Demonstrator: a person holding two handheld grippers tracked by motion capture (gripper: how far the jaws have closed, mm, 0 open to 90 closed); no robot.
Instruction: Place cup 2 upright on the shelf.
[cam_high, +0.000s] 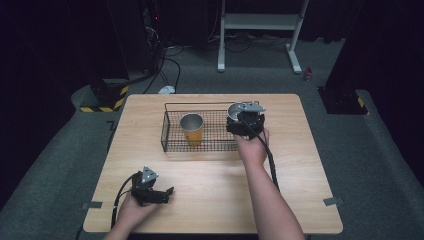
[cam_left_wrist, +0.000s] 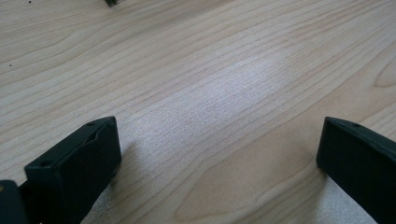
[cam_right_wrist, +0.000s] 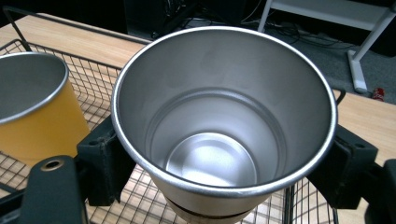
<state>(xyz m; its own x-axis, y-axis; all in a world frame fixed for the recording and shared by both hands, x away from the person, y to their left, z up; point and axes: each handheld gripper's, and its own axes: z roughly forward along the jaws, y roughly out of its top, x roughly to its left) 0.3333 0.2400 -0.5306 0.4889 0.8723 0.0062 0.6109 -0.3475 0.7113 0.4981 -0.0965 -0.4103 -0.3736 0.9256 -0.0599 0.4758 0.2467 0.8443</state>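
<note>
While your right gripper (cam_right_wrist: 224, 163) is clamped around the steel cup (cam_right_wrist: 224, 116), treat it as light, rigid and slick, gripping mid-wall; left gripper (cam_left_wrist: 210, 163) sits spread, empty.

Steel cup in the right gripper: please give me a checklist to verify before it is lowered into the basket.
1. Grip: right gripper has a jaw on each side of the steel cup: ok.
2. Cup upright, mouth up: ok.
3. Cup empty: ok.
4. Position over the basket, near its right end: ok.
5. Gap to the yellow cup already standing in the basket: apart now, ok.
6. Left gripper open, low over the table, away from the basket: ok.
</note>
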